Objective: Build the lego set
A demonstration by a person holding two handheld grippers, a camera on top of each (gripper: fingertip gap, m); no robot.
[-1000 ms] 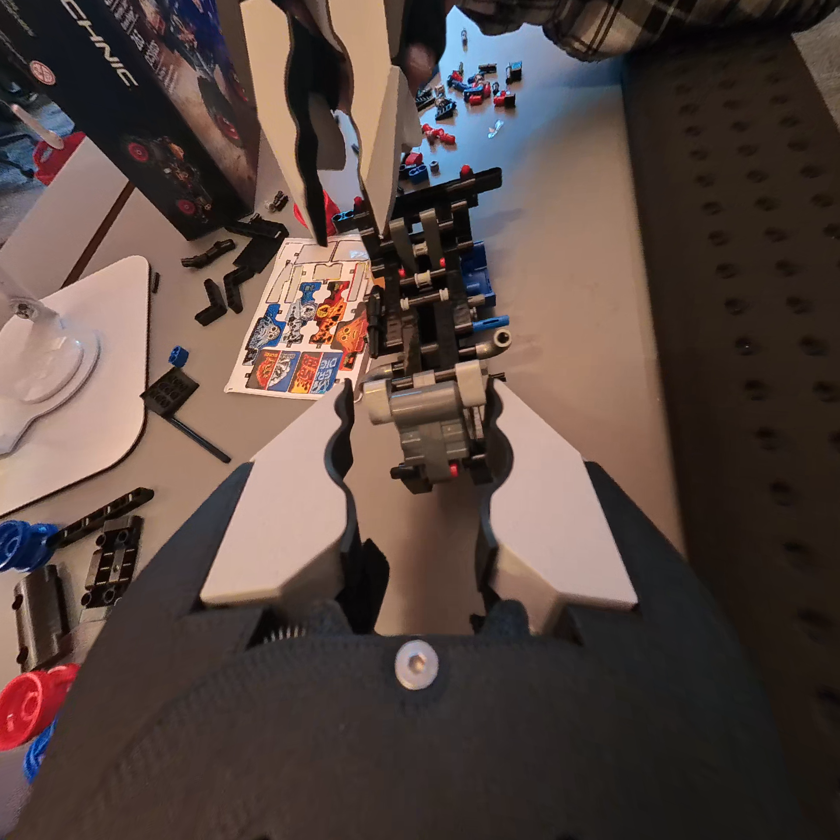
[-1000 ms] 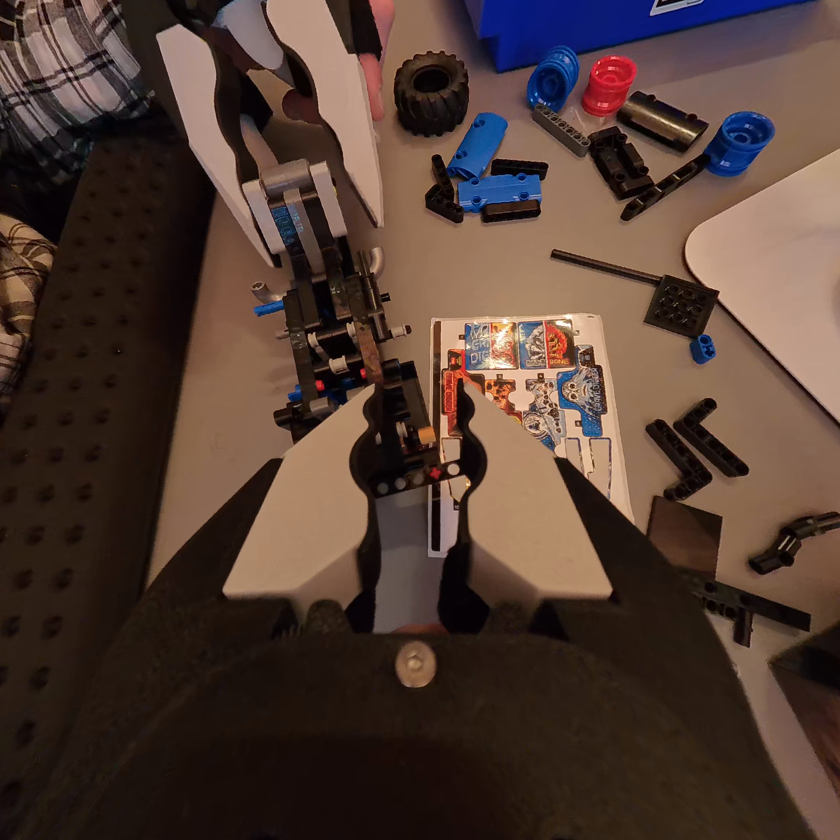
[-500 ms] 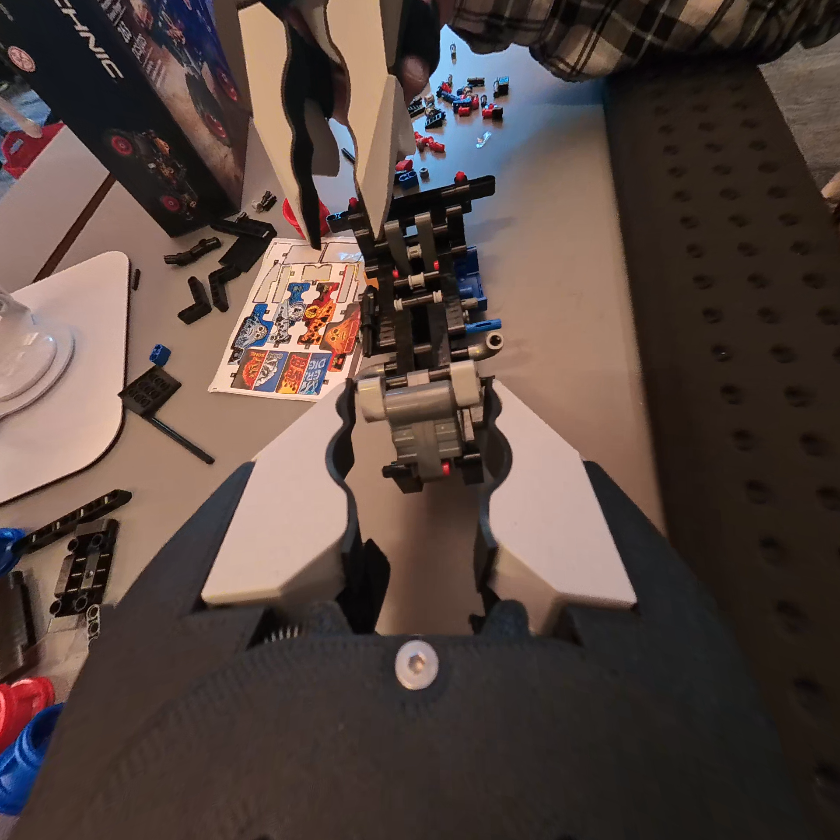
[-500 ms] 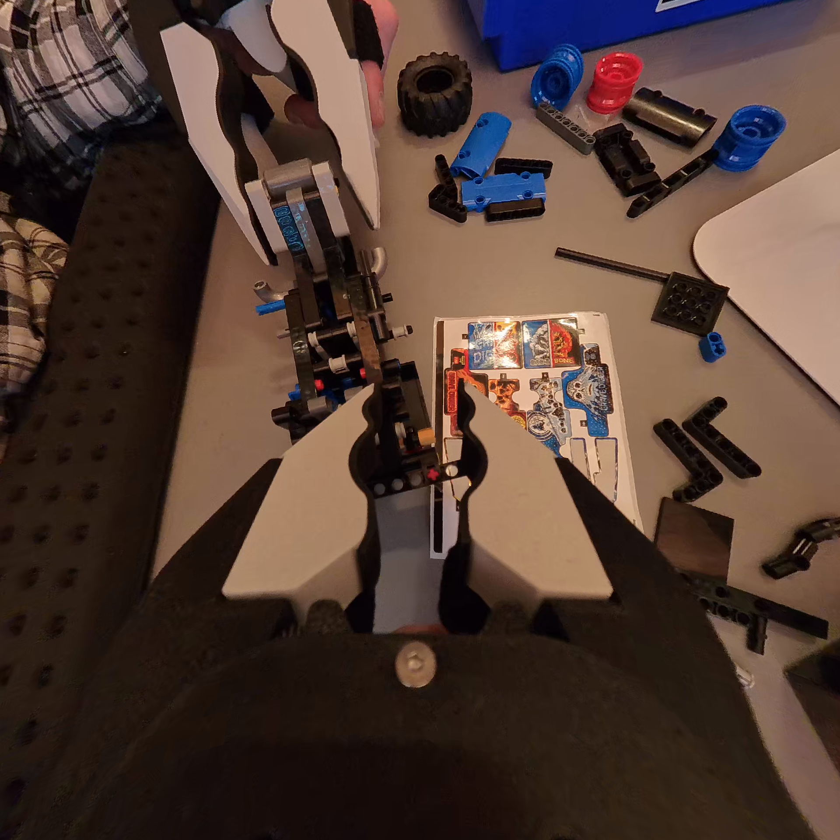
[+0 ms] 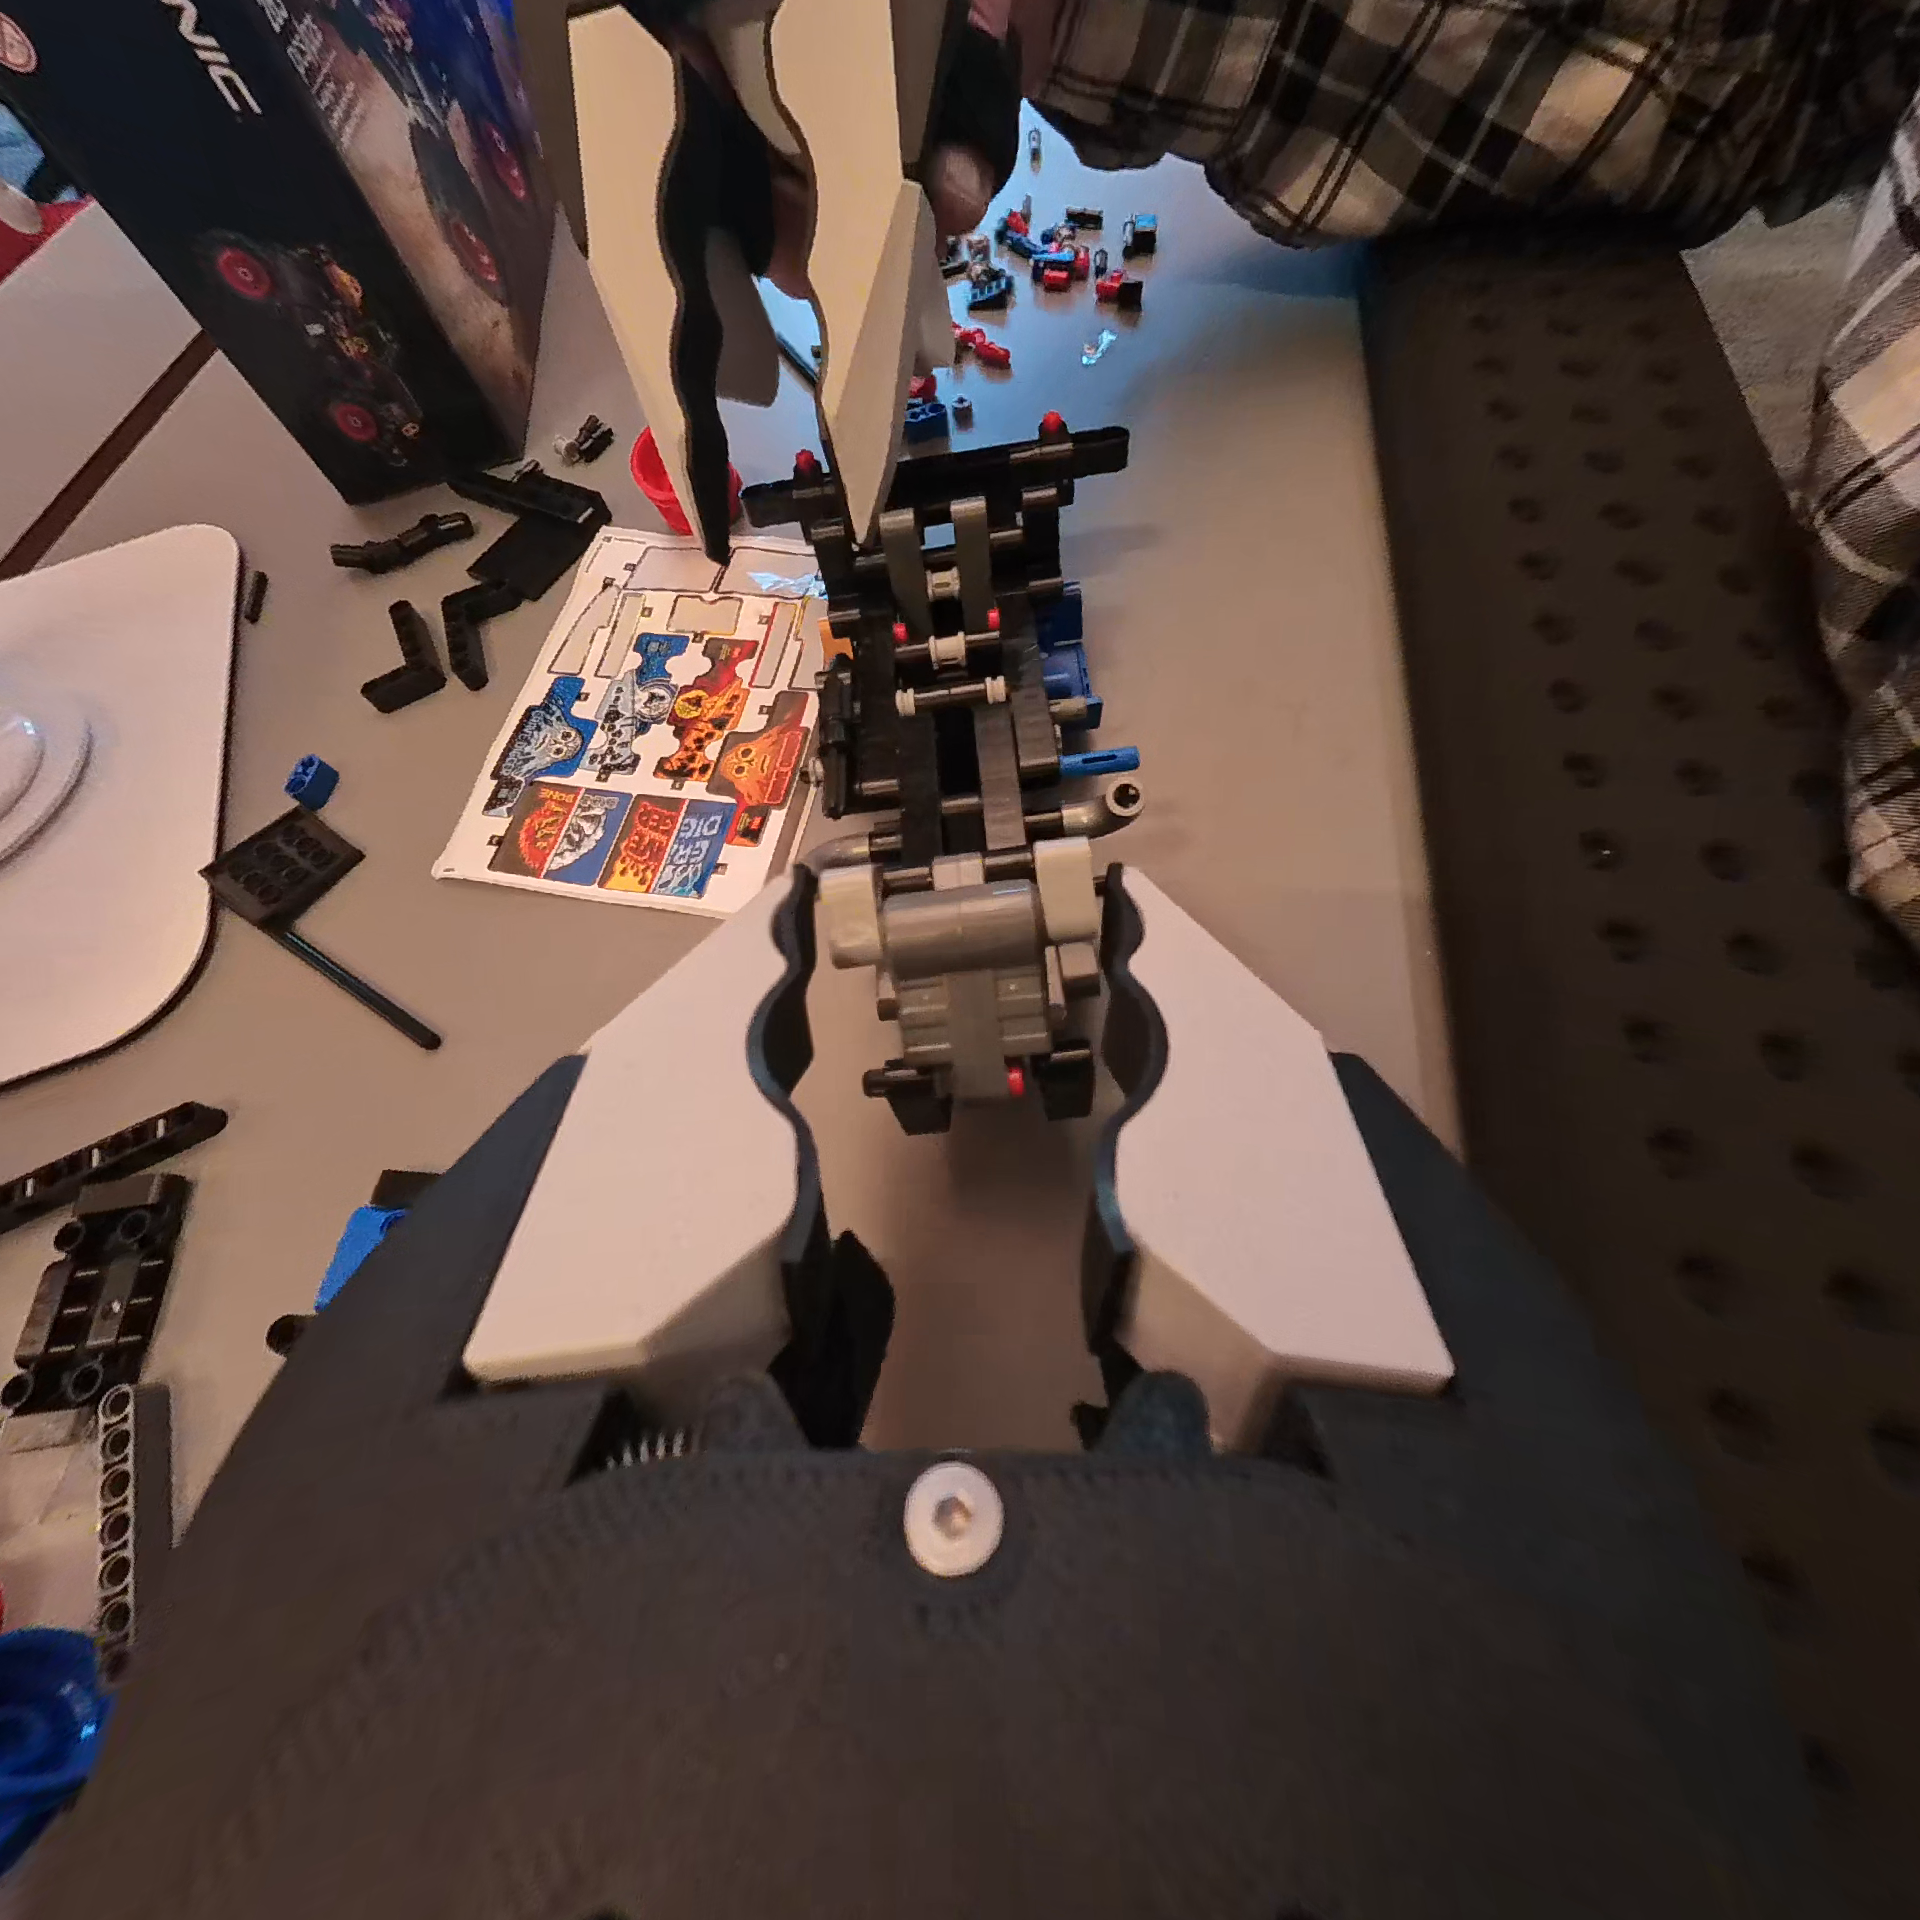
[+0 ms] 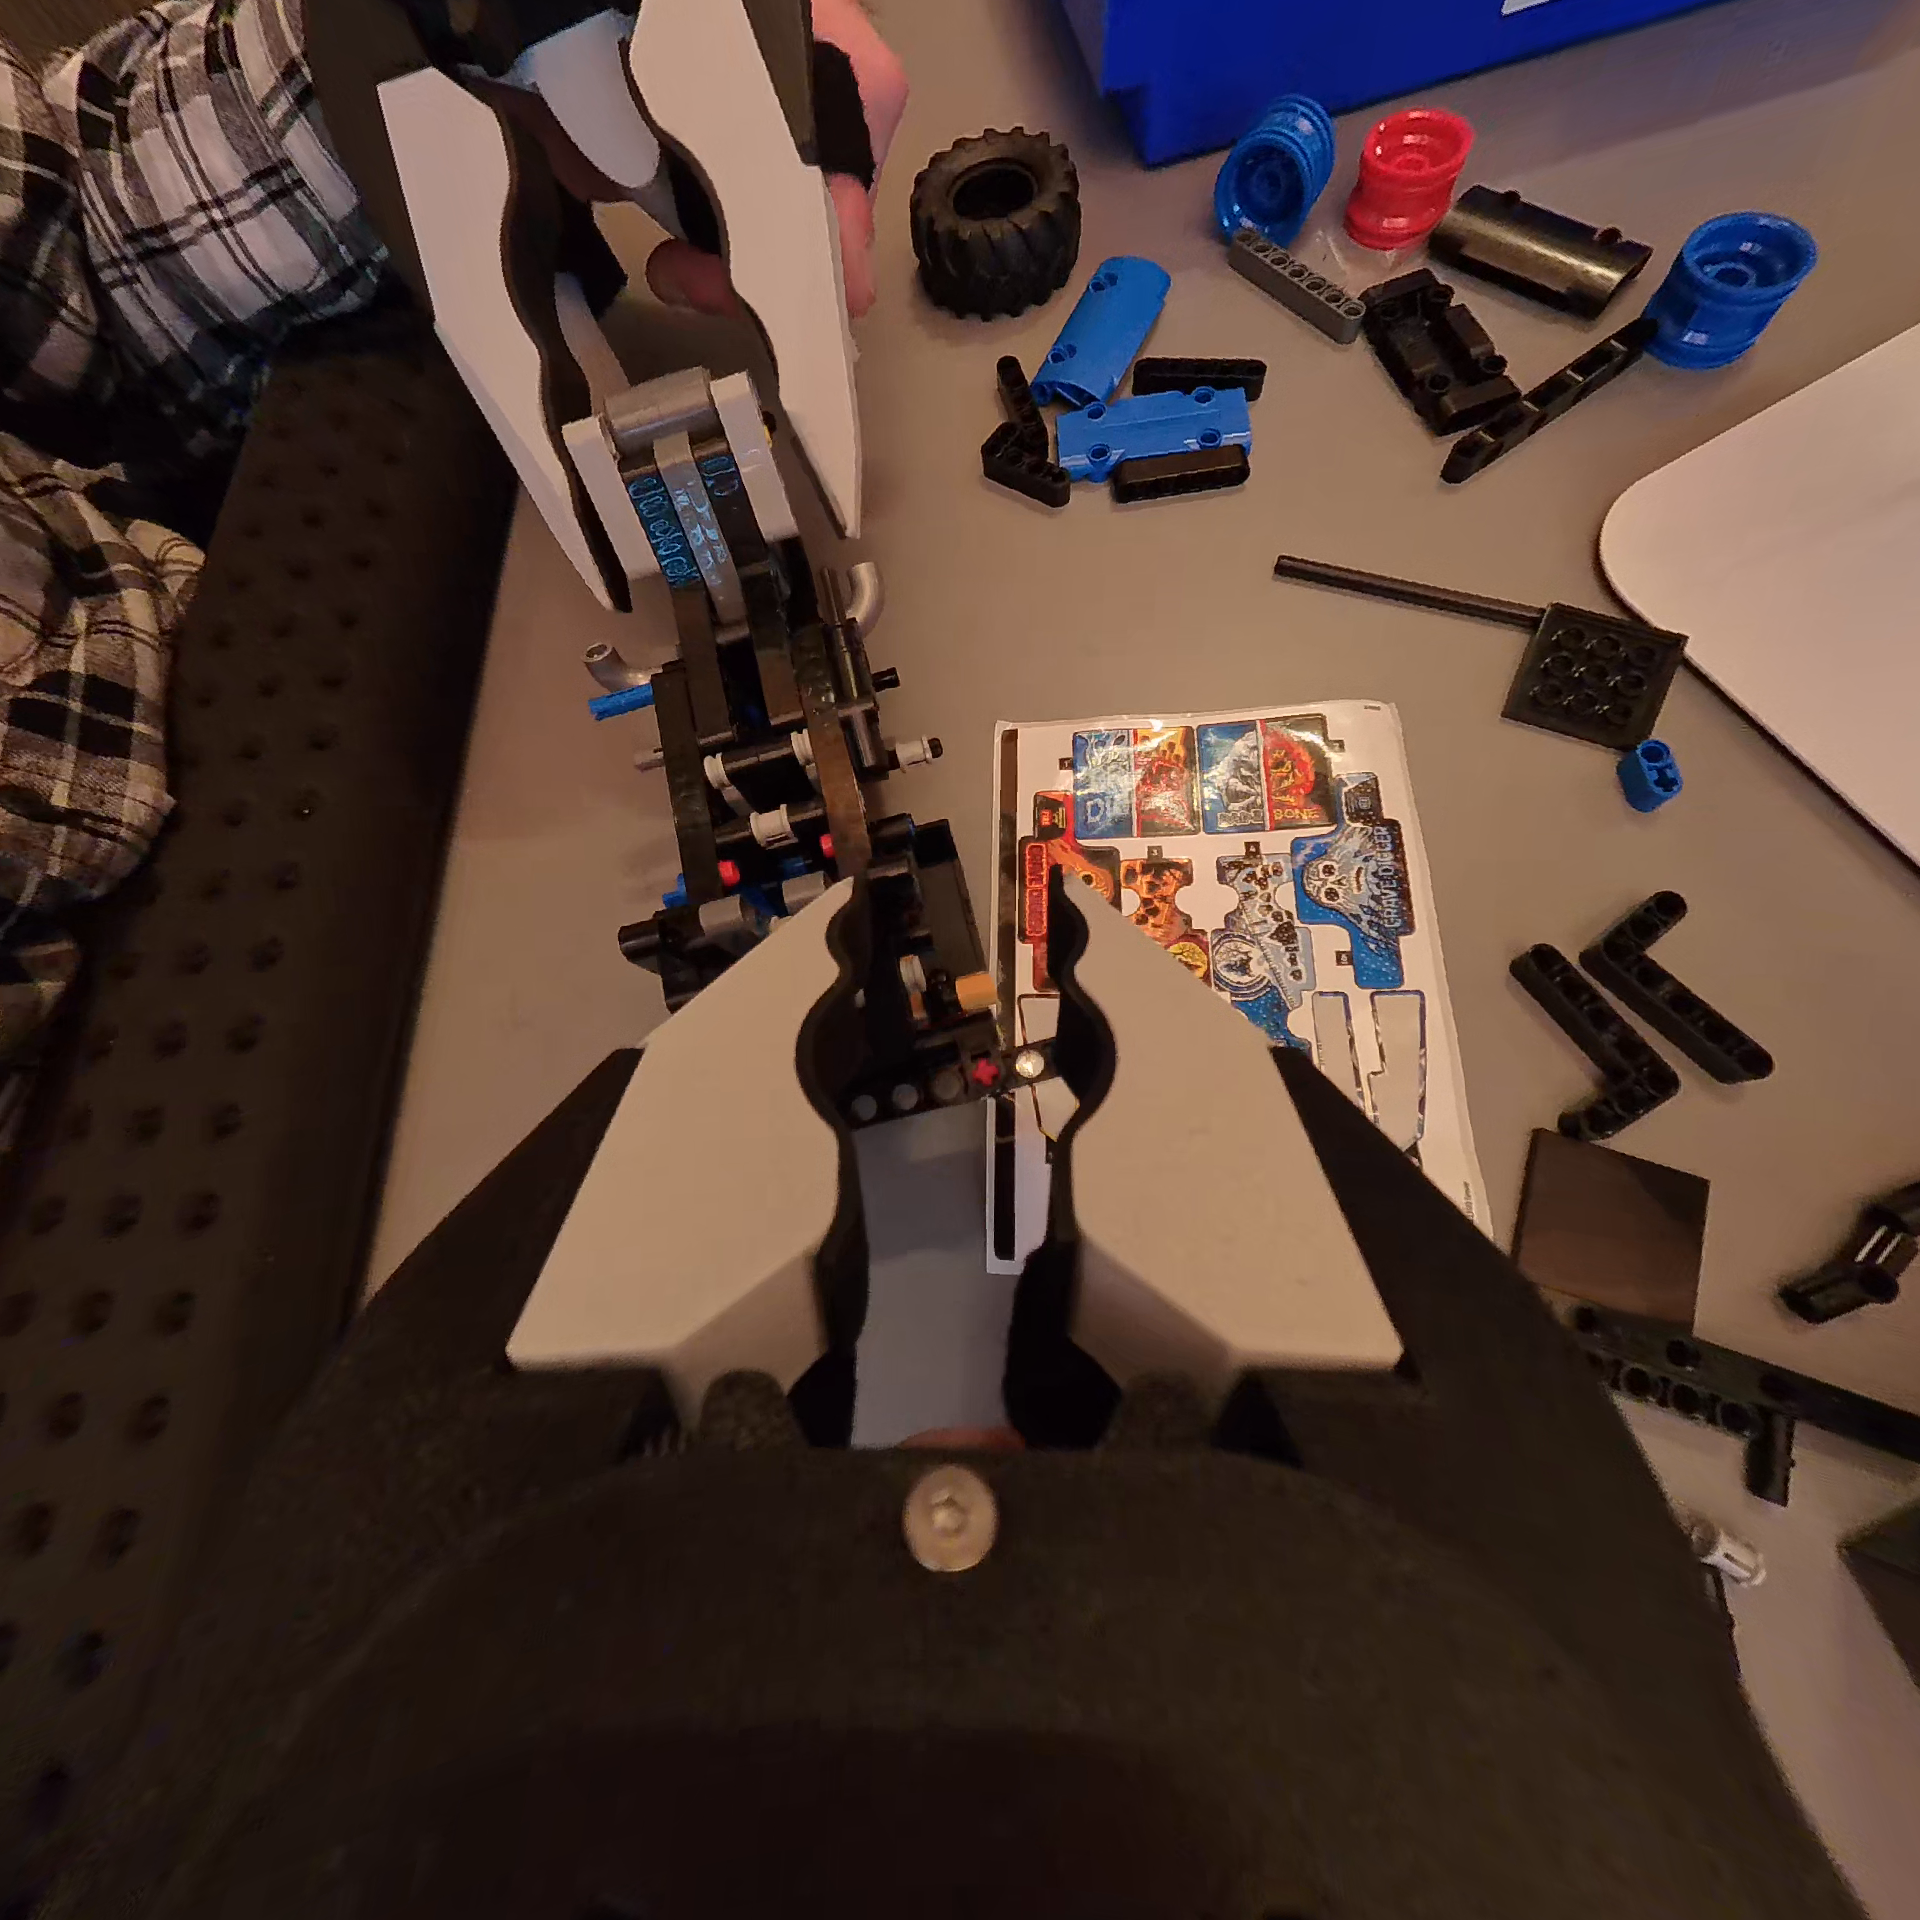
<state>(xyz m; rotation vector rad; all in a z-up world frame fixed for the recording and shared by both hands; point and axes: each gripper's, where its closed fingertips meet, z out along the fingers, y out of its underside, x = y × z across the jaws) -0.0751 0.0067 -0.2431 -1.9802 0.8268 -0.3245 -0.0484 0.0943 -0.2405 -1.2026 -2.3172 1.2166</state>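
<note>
We hold the half-built black Technic chassis [image 5: 961, 727] by both ends over the grey table [image 5: 1226, 644]. Left tongs [image 5: 961, 914] are narrowed onto the grey block end [image 5: 961, 966], which sits right between the fingertips; right tongs [image 6: 951, 935] are narrowed onto the black beam end [image 6: 940, 1075] at the far end. Change over the last second is small: both grips are unchanged, and the chassis has drifted a little across the table, keeping its place between the tongs. So we judge this a reposition or inspect step, no new part added. The sticker sheet [image 6: 1226, 904] lies flat just right of the right tongs; black L-beams [image 6: 1636, 1008] sit further right. A black tyre [image 6: 995, 237], blue panels [image 6: 1127, 379] and blue and red wheel hubs [image 6: 1351, 177] wait beyond the left tongs, so plenty of the build is left. The set's box [image 5: 312, 208] stands left of the right tongs in the left wrist view.
</note>
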